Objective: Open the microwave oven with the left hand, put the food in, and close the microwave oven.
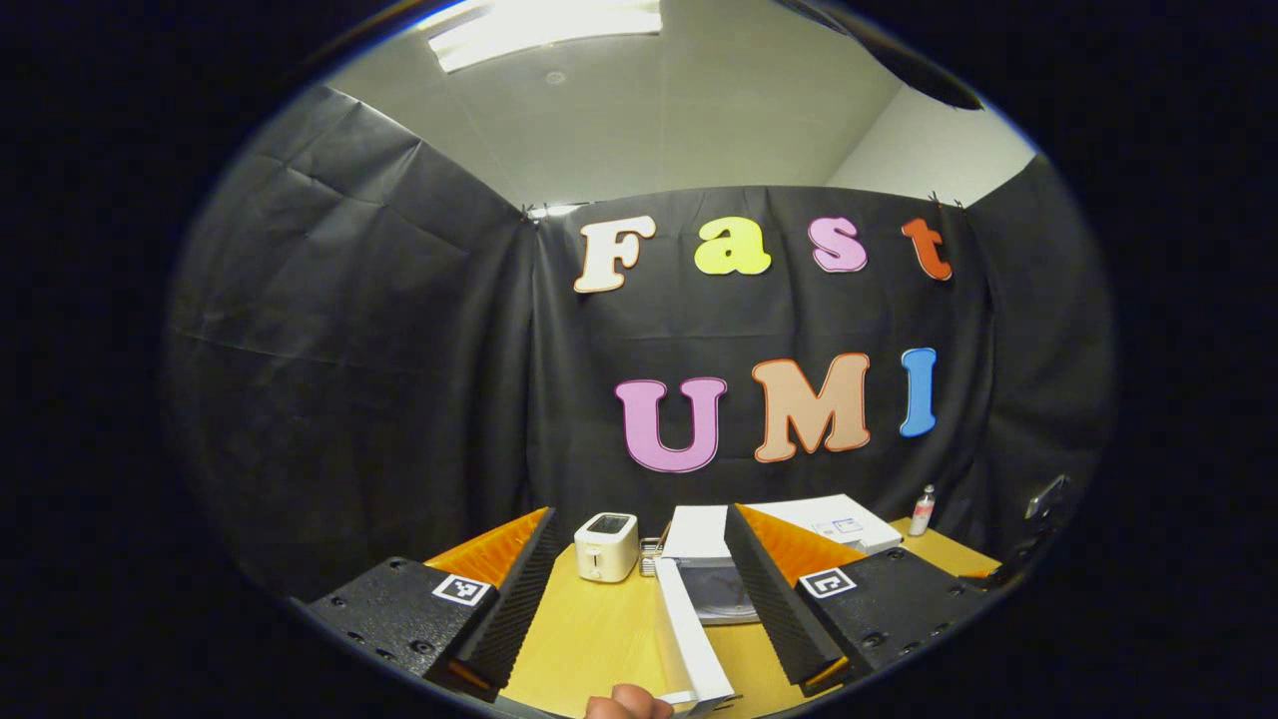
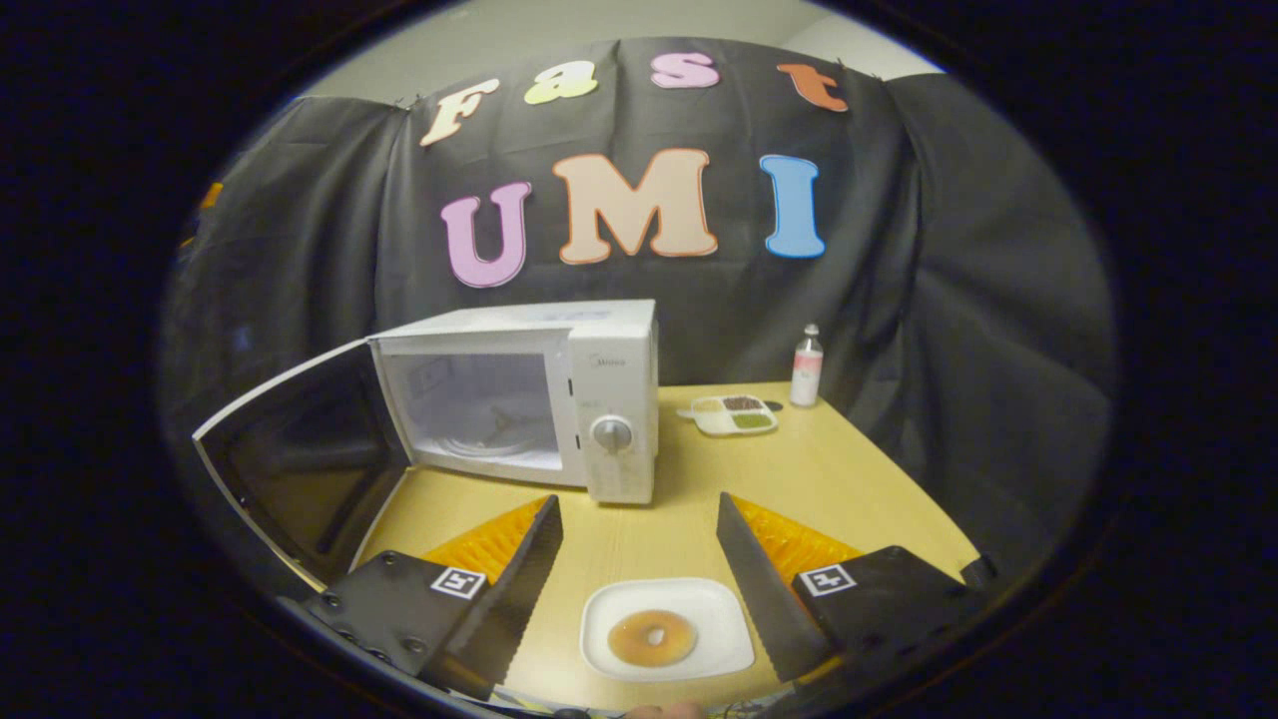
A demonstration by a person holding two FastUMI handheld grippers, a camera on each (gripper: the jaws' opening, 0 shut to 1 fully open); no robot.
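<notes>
The white microwave [image 2: 609, 399] stands on the wooden table with its door [image 2: 300, 469] swung wide open to the left, showing the cavity and its glass turntable [image 2: 489, 434]. A white plate [image 2: 667, 629] carrying a round brown pastry [image 2: 652, 639] lies on the table near the front edge. My right gripper [image 2: 637, 499] is open, with a finger on either side of the plate and touching nothing. In the left gripper view my left gripper [image 1: 639, 511] is open too. The door's white edge [image 1: 689, 619] runs between its fingers, closer to the right one, and the microwave [image 1: 799, 519] sits behind.
A white toaster [image 1: 607, 546] stands left of the microwave. A divided tray of food [image 2: 734, 412] and a small bottle [image 2: 807, 364] sit at the back right of the table [image 2: 849, 469]. A fingertip [image 1: 627, 704] shows at the bottom edge by the door.
</notes>
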